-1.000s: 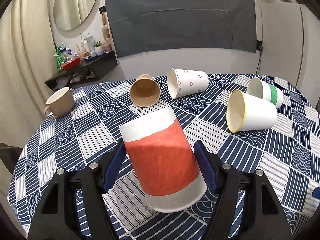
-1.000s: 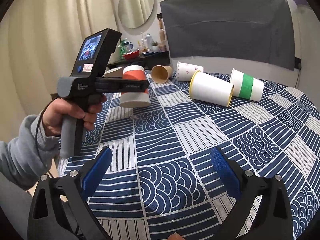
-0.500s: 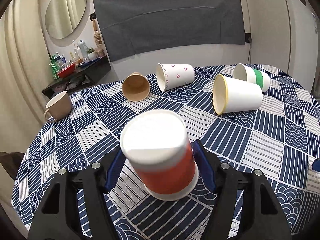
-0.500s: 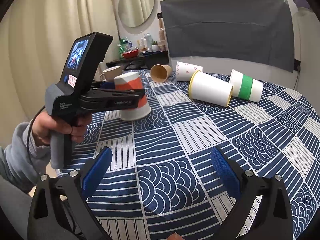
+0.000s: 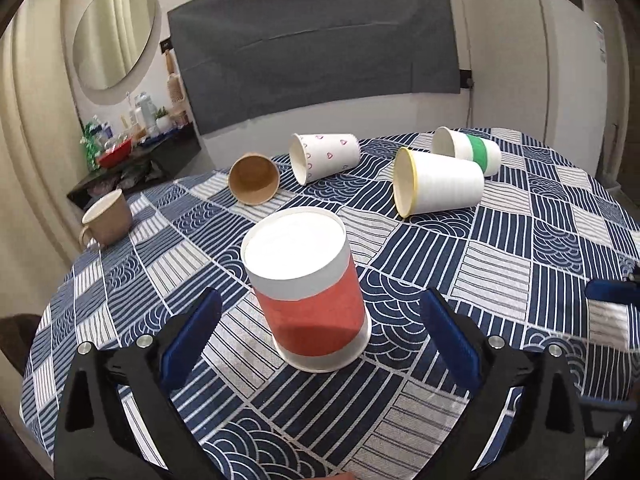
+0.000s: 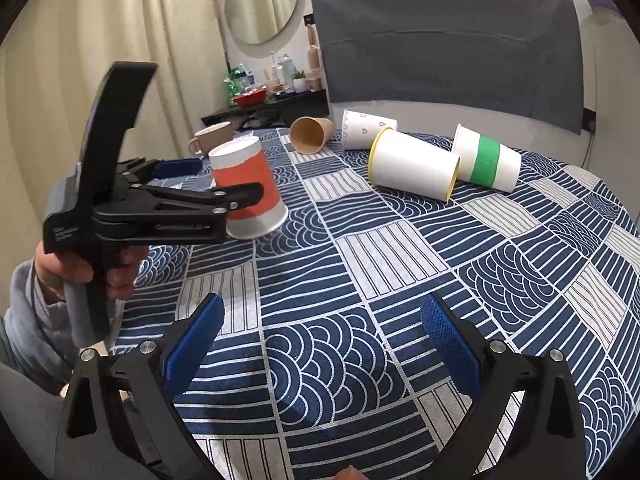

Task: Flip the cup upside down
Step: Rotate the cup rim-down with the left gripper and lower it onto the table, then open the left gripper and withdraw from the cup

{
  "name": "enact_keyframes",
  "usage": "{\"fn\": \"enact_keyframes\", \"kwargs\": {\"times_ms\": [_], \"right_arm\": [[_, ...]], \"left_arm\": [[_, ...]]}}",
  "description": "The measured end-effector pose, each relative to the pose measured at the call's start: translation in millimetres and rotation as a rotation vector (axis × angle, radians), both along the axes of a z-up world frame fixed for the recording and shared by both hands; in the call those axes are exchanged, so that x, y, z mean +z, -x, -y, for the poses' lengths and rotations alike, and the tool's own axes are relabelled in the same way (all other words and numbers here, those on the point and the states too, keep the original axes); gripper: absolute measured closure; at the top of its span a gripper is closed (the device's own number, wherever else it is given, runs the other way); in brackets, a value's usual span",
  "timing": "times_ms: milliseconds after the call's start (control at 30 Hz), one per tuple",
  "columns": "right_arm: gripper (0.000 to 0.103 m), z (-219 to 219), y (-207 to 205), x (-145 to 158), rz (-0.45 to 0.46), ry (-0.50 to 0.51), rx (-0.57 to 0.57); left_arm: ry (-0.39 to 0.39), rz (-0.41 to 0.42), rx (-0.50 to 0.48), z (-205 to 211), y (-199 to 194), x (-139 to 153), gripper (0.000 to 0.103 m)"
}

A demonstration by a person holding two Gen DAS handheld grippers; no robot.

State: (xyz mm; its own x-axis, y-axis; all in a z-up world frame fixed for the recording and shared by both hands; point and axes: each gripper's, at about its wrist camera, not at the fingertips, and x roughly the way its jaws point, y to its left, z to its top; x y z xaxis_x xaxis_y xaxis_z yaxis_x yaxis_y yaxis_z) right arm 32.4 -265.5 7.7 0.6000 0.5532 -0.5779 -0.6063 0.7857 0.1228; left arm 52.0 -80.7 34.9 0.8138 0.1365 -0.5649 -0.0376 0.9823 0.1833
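A red and white paper cup (image 5: 310, 292) stands upside down, rim on the tablecloth, bottom up. My left gripper (image 5: 320, 338) is open, its blue pads either side of the cup and clear of it. The cup also shows in the right wrist view (image 6: 248, 188), with the left gripper (image 6: 204, 180) around it. My right gripper (image 6: 320, 344) is open and empty over the near part of the table.
Several cups lie on their sides at the back: a brown one (image 5: 254, 178), a heart-print one (image 5: 324, 156), a yellow-rimmed one (image 5: 438, 188), a green-banded one (image 5: 468, 150). A beige mug (image 5: 106, 218) stands at the left edge of the round table (image 5: 540, 240).
The left gripper set the cup down upside down and opened; its pads now stand apart from the cup. The right gripper has not moved.
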Motion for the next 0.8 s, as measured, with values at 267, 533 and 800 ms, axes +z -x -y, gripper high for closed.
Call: {"fn": "enact_keyframes", "kwargs": {"times_ms": [267, 533, 800], "right_arm": [[0.008, -6.7, -6.0, -1.6, -0.027, 0.056, -0.045], [0.008, -22.0, -5.1, 10.3, -0.034, 0.037, -0.123], [0.008, -47.1, 0.4, 8.8, -0.039, 0.088, -0.125]], "left_arm": [[0.007, 0.063, -0.023, -26.2, 22.7, 4.1, 0.006], [-0.03, 0.049, -0.029, -49.7, 39.8, -6.9, 0.006], [0.001, 0.031, -0.012, -73.4, 50.3, -19.1, 0.006]]}}
